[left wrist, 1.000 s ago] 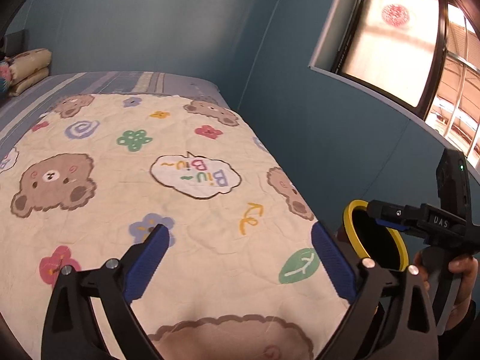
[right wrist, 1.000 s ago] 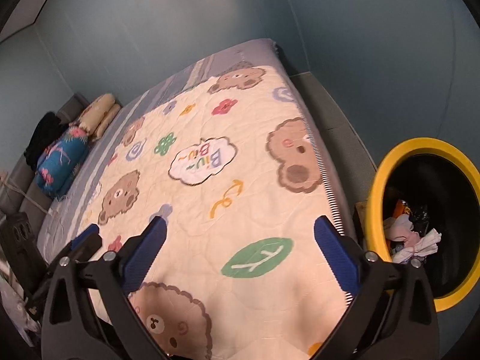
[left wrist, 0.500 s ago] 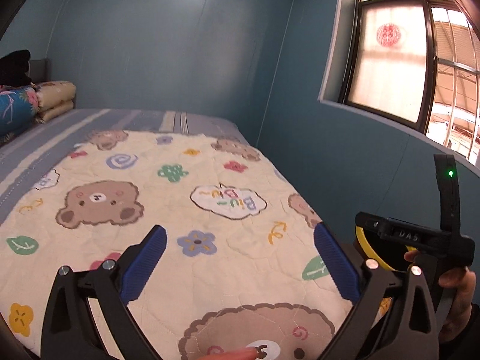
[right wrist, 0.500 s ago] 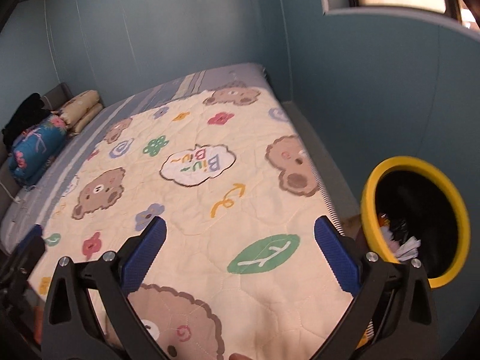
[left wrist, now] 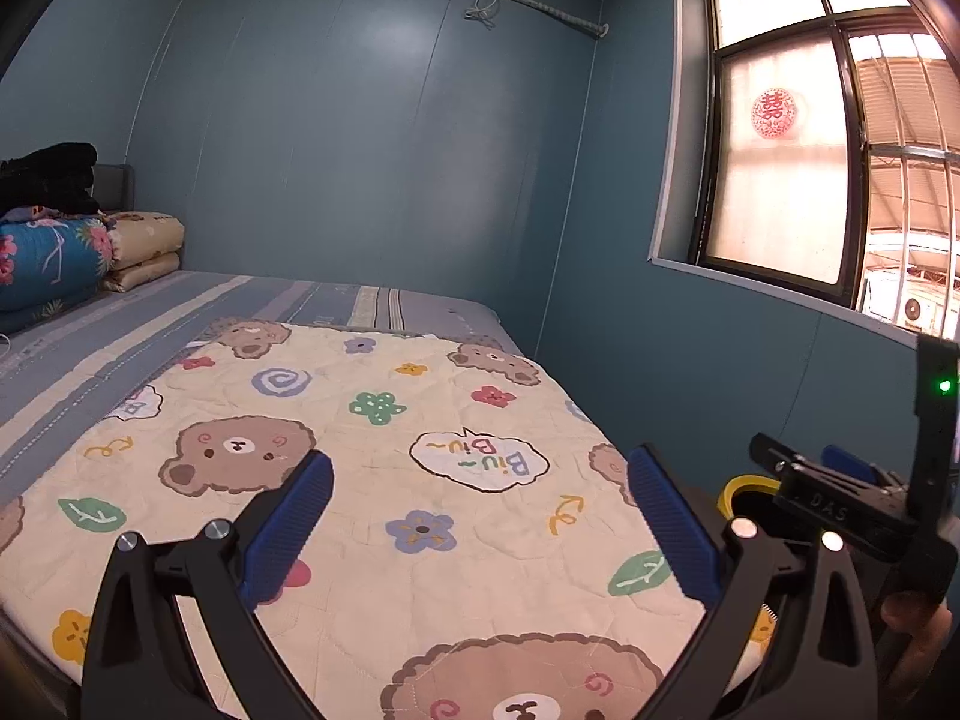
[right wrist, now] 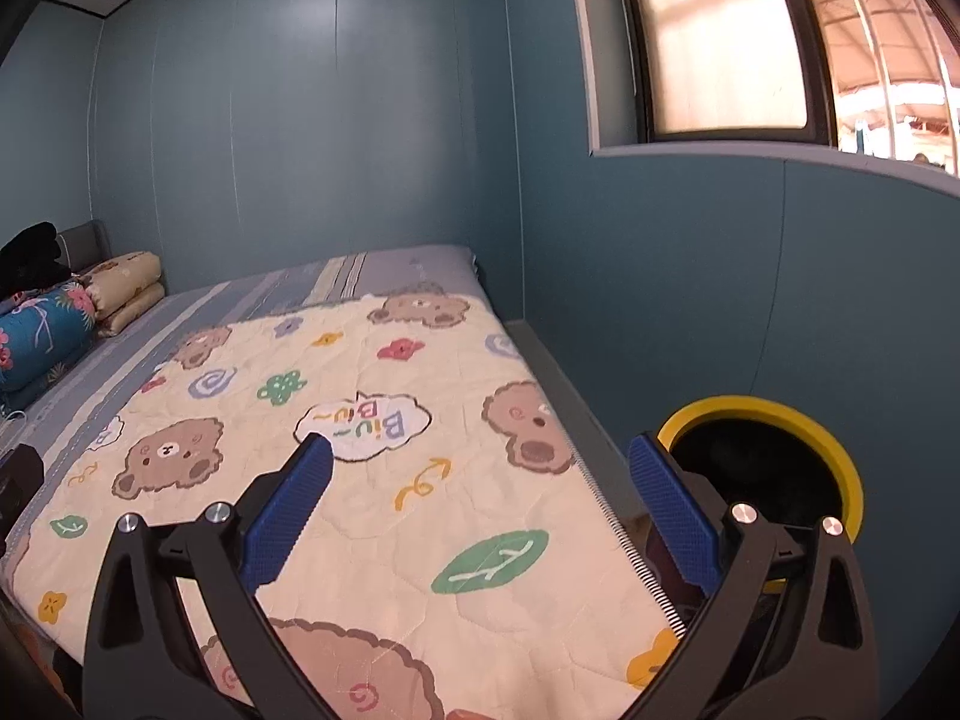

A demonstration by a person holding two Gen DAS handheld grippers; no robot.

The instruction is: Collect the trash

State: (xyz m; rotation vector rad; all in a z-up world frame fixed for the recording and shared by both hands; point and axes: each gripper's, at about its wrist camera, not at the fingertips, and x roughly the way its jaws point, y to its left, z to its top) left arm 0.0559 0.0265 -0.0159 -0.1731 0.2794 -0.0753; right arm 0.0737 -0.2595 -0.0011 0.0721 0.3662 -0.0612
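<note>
Round black bin with yellow rim (right wrist: 840,450) beside cream bear-print quilt (right wrist: 372,480), no loose trash visible, likely light, crumpled, pinchable anywhere; left gripper (left wrist: 480,522) and right gripper (right wrist: 480,516) spread wide, empty.

A quilt (right wrist: 372,480) lies on the bed (right wrist: 396,264) before me. The bin (right wrist: 762,468) stands on the floor to its right, beside the wall under the window (right wrist: 732,36). Folded bedding (left wrist: 78,252) is stacked at the far left.

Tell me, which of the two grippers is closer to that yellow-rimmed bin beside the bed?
The right. The right gripper hangs open at the bed's edge with the yellow-rimmed bin just past its right finger. The left gripper is open over the quilt, farther from the bin.
</note>
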